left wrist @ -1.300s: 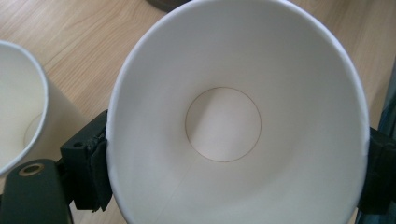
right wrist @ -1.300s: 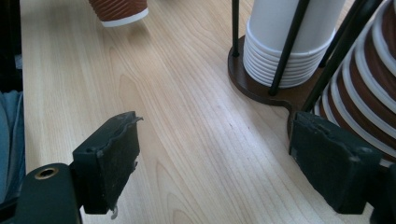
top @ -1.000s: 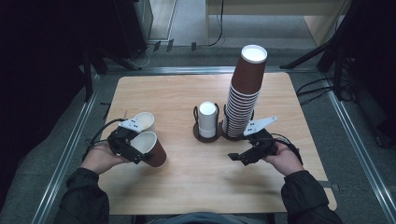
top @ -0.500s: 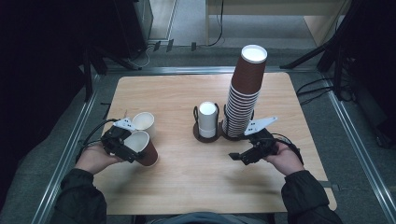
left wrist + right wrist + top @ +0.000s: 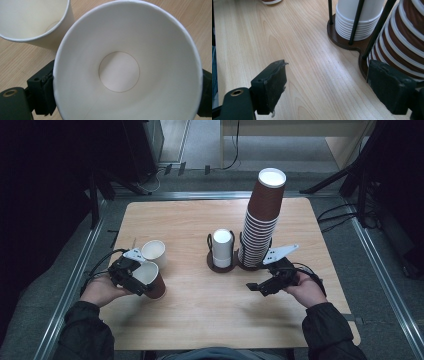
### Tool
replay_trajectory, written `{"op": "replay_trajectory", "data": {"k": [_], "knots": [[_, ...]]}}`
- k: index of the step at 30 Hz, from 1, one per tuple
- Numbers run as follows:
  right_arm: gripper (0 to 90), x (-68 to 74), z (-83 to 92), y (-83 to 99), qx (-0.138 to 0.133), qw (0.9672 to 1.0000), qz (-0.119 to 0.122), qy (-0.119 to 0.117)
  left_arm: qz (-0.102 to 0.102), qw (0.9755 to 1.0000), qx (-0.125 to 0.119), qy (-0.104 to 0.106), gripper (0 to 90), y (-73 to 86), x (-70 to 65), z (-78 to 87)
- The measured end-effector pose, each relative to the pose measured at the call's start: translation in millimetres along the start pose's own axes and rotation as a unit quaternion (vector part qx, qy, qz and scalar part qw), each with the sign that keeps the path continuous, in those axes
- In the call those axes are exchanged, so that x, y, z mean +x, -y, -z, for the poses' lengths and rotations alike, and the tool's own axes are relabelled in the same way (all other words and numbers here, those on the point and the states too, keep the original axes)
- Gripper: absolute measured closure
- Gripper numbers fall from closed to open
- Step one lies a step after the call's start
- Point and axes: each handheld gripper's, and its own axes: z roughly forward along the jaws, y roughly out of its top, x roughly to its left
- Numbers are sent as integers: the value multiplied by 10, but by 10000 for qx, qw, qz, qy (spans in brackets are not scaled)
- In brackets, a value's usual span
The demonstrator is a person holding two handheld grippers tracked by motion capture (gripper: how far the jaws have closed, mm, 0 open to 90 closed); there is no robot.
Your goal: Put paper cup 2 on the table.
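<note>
A brown paper cup (image 5: 154, 284) with a white inside sits tilted between the jaws of my left gripper (image 5: 143, 280) at the table's left front. In the left gripper view its mouth (image 5: 120, 72) faces the camera. A pad (image 5: 47, 95) rests against each side of the rim. These jaws have just been opening, and the cup is still between them. A white paper cup (image 5: 153, 251) (image 5: 32, 20) stands upright just behind it. My right gripper (image 5: 256, 288) (image 5: 329, 75) hovers open and empty at the right front, pointing left.
A dark wooden holder (image 5: 220, 266) (image 5: 342, 42) at mid-table carries a short stack of white cups (image 5: 222, 247) (image 5: 357, 17). Beside it rises a tall stack of brown cups (image 5: 262, 220) (image 5: 409, 37). The right gripper's far jaw is close to that tall stack.
The left gripper and the brown cup have shifted slightly left, closer to the white cup. The right gripper has kept still.
</note>
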Motion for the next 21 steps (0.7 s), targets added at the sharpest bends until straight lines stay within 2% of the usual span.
{"op": "replay_trajectory", "data": {"k": [7,10,21], "knots": [[163,1,-5,-2,14,10000,24,5,-31,10000,-6,18,37,-18,-21,-20],[163,1,-5,0,20,10000,25,5,11,9998,-45,167,18,-28,-27,-12],[163,2,-12,-2,55,10000,34,2,29,9996,-92,251,0,-41,-51,40]]}}
